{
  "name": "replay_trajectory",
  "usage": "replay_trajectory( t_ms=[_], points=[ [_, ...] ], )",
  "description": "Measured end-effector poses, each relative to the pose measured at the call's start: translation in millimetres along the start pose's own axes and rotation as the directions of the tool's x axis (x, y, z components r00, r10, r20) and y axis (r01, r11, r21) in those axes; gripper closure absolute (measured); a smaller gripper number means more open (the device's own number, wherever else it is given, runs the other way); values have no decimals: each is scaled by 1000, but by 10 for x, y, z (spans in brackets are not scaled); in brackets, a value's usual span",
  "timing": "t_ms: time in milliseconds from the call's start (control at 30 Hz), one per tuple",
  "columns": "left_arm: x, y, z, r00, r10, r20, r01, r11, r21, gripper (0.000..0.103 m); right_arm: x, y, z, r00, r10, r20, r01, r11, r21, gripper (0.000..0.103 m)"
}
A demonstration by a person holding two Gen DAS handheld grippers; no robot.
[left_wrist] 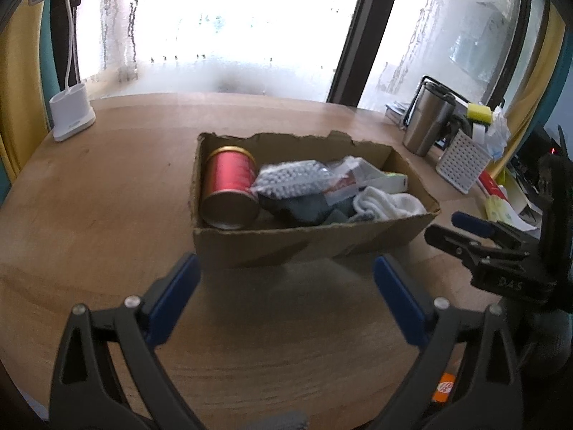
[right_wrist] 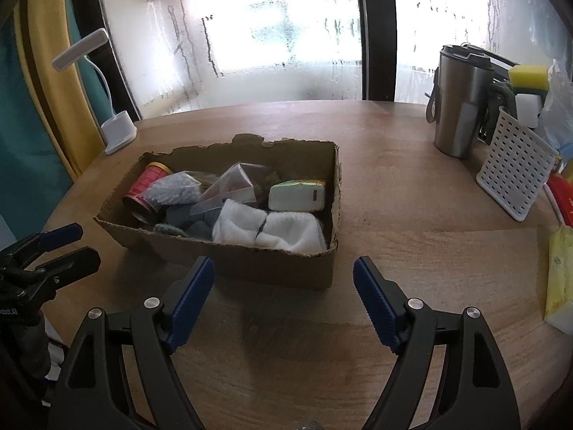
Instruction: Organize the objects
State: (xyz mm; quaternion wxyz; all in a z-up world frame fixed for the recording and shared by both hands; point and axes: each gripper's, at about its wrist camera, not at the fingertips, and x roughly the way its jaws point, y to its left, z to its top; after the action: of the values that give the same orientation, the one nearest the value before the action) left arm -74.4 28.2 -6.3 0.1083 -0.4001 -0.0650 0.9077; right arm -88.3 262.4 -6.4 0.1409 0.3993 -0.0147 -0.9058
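An open cardboard box (left_wrist: 250,245) (right_wrist: 286,265) sits mid-table. Inside lie a red can (left_wrist: 229,179) (right_wrist: 147,186) on its side, a clear bag of grey beads (left_wrist: 290,179) (right_wrist: 175,188), white socks (left_wrist: 390,204) (right_wrist: 272,229), grey cloths (left_wrist: 308,208) and a white-green packet (right_wrist: 297,195). My left gripper (left_wrist: 283,286) is open and empty, just in front of the box. My right gripper (right_wrist: 283,286) is open and empty, in front of the box's near right corner; it also shows in the left wrist view (left_wrist: 462,233).
A wooden table (left_wrist: 107,197) (right_wrist: 412,215). A white desk lamp (left_wrist: 71,114) (right_wrist: 118,132) stands at the back left. A steel tumbler (left_wrist: 426,122) (right_wrist: 458,104), a white perforated basket (left_wrist: 462,161) (right_wrist: 515,172) with sponges, and yellow packets (right_wrist: 560,272) crowd the right side.
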Motion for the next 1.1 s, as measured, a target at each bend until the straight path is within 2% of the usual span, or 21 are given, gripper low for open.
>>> replay_trajectory(
  t_ms=[1100],
  points=[
    [-171, 41, -285, 999, 46, -14, -46, 999, -8, 4, -238, 138, -279, 1000, 1, 24, -1, 1000, -11, 20]
  ],
)
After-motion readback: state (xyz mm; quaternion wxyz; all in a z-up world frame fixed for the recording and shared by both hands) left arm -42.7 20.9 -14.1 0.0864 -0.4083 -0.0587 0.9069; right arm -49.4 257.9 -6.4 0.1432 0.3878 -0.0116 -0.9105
